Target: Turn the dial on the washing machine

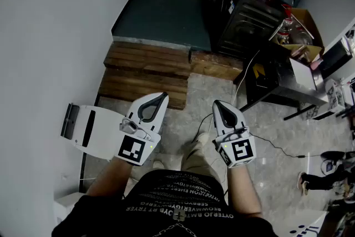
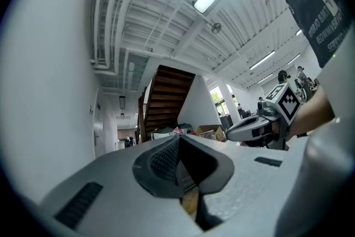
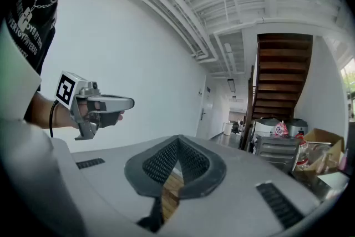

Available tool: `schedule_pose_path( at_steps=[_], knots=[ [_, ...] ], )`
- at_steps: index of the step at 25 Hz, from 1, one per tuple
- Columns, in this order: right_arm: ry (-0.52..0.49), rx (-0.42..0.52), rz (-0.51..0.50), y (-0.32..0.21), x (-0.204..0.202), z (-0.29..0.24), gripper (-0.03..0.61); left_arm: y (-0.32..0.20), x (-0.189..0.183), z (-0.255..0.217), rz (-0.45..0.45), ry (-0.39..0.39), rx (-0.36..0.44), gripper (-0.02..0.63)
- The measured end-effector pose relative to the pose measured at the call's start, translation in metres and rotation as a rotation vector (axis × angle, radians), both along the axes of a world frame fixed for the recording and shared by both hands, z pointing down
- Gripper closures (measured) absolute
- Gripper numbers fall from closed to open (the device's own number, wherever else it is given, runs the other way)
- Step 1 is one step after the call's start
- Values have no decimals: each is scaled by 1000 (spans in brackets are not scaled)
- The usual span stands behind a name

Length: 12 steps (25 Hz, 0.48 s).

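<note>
White boxy machine (image 1: 105,139) stands against the left wall (image 1: 50,36). Dark strip (image 1: 69,120) along its wall-side edge; dial can't be made out.

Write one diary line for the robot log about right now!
left gripper: shut, empty | right gripper: shut, empty | both: in the air above floor | dial: not in view

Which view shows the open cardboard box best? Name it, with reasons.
Head view: the cardboard box is seen from above, open, with things inside. The right gripper view shows only its side at the right edge; the left gripper view shows it small, far off.
</note>
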State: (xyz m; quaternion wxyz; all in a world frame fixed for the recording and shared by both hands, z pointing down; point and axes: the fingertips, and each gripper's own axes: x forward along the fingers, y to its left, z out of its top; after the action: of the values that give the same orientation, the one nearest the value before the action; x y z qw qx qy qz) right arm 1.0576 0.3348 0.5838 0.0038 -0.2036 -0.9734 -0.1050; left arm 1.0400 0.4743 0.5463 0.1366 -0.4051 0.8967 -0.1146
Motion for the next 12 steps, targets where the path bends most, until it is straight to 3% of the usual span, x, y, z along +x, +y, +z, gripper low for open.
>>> schedule_pose_path(
  at_steps=[2,5,8,12],
  knots=[
    [-1,-21,-6,-5,-4,-2,583,-4,-5,0,-19,84,88,611],
    [-10,-28,-7,-12,-14,-3,583,-7,-17,2,-47,140,135,611],
    [-31,-38,-25,-18,-29,-1,583,-5,-35,9,-84,156,126,611],
    [-50,-65,-56,-26,-56,1,526,-12,-66,24,-82,168,68,611]
  ],
)
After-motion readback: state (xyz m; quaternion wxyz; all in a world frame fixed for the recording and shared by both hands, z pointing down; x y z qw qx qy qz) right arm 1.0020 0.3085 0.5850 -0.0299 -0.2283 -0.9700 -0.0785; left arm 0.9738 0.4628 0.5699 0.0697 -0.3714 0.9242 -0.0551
